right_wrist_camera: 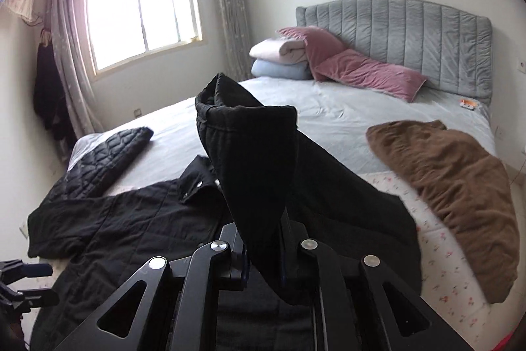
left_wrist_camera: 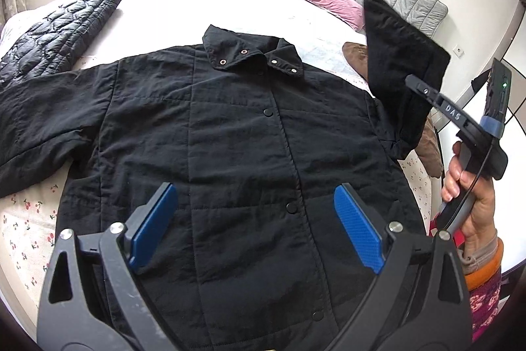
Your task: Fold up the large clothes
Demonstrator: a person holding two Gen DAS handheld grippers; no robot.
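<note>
A large black padded jacket (left_wrist_camera: 230, 137) lies front up on the bed, snaps closed, collar toward the headboard. My left gripper (left_wrist_camera: 256, 226) is open and empty, hovering over the jacket's lower front. My right gripper (left_wrist_camera: 424, 87) is shut on the jacket's right sleeve (left_wrist_camera: 401, 61) and holds it lifted above the bed. In the right wrist view the sleeve (right_wrist_camera: 250, 153) stands up from between the shut fingers of my right gripper (right_wrist_camera: 264, 255), with the jacket body (right_wrist_camera: 131, 219) lying below and the cuff opening at the top. The jacket's left sleeve (left_wrist_camera: 39, 117) lies spread out flat.
A black quilted garment (left_wrist_camera: 59, 32) lies on the bed at the far left. A brown garment (right_wrist_camera: 453, 180) lies on the right. Pink pillows (right_wrist_camera: 361, 71) and folded blankets (right_wrist_camera: 279, 61) sit by the grey headboard (right_wrist_camera: 411, 38). A window (right_wrist_camera: 141, 9) is behind.
</note>
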